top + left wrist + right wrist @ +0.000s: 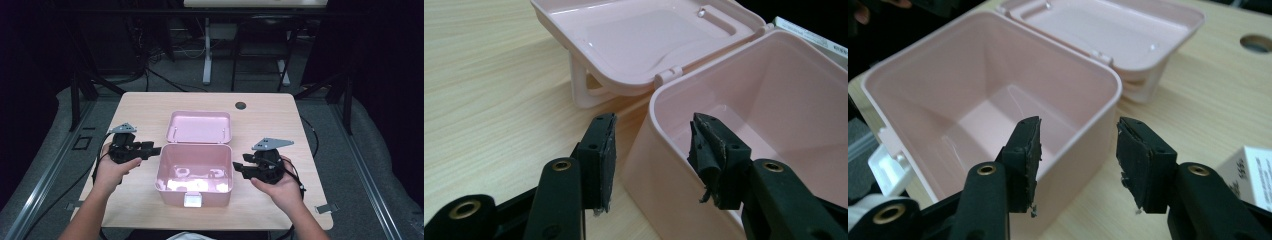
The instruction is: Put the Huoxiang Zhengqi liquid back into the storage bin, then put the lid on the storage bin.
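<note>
A pale wooden bench [150,107] carries a pink box [195,175] at its near middle, its lid [199,127] thrown back flat on the far side. The left claw [155,149] stands wide astride the box's left wall, not pressing it. The right claw [238,167] stands wide astride the right wall, holding nothing.

pale pink box [194,172], pink lid [199,127], white latch [193,200], light wood-grain table [145,107], black hand-held grippers

Open pink box [998,85] — lid [1128,30] laid back, right gripper [1078,160] jaws apart astride its wall
</note>
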{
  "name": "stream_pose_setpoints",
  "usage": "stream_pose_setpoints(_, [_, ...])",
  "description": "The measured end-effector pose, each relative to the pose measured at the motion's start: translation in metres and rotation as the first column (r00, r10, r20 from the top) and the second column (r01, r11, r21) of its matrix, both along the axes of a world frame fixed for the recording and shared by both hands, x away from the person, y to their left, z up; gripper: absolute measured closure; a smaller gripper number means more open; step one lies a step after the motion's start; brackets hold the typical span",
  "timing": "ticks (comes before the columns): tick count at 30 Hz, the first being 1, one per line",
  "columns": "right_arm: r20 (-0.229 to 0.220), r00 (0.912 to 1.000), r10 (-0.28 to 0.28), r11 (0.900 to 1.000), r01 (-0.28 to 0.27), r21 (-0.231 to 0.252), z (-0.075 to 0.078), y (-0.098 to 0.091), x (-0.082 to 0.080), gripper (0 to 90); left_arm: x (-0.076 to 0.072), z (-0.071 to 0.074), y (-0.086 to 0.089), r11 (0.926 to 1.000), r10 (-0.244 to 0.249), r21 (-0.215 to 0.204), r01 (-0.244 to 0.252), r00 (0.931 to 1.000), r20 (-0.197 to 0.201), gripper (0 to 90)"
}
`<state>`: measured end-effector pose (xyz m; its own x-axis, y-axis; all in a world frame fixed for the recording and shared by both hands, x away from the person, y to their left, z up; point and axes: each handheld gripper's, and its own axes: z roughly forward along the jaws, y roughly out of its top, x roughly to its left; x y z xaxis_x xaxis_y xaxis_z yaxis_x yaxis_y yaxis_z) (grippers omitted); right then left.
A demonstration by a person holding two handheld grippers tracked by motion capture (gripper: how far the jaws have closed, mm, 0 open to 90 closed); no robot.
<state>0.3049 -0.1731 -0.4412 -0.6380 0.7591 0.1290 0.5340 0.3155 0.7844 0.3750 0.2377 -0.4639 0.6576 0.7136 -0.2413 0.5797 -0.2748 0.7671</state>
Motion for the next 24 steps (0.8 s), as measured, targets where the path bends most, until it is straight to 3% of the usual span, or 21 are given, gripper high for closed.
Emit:
stream_pose_setpoints(4, [0.012, 0.9999, -0.008, 0.9995, 0.008, -0.031, 0.003, -0.009, 0.005, 50.9, -0.003, 0.005, 0.005, 1.0000, -0.008, -0.002, 0.008, 1.0000, 0.004, 52.8])
stream_pose_setpoints(6, [-0.011, 0.9997, -0.022, 0.9994, 0.022, -0.026, 0.006, -0.014, 0.009, 50.9, -0.005, 0.008, 0.006, 0.9998, -0.014, 0.010, 0.014, 0.9999, -0.008, 52.8])
stream_pose_setpoints(8, [-0.045, 0.9983, -0.038, 0.9986, 0.037, -0.038, 0.009, -0.018, 0.011, 50.6, -0.006, 0.008, 0.006, 0.9997, -0.019, 0.012, 0.019, 0.9998, 0.006, 52.3])
stream_pose_setpoints(11, [-0.054, 0.9979, -0.035, 0.9954, 0.030, -0.091, 0.011, -0.021, 0.015, 47.8, -0.009, 0.010, 0.004, 0.9992, -0.027, 0.029, 0.027, 0.9995, 0.019, 51.2])
stream_pose_setpoints(13, [-0.083, 0.9962, -0.027, 0.9903, 0.015, -0.138, 0.011, -0.025, 0.020, 46.5, -0.012, 0.012, 0.002, 0.9993, -0.024, 0.029, 0.024, 0.9994, 0.024, 48.8])
stream_pose_setpoints(17, [-0.123, 0.9912, -0.049, 0.9802, 0.024, -0.197, 0.011, -0.031, 0.026, 44.1, -0.015, 0.017, -0.003, 0.9971, -0.040, 0.067, 0.037, 0.9981, 0.047, 44.8])
stream_pose_setpoints(24, [-0.200, 0.9716, -0.126, 0.9598, 0.069, -0.272, 0.018, -0.051, 0.045, 39.1, -0.010, 0.015, -0.007, 0.9948, -0.062, 0.083, 0.060, 0.9977, 0.027, 43.3])
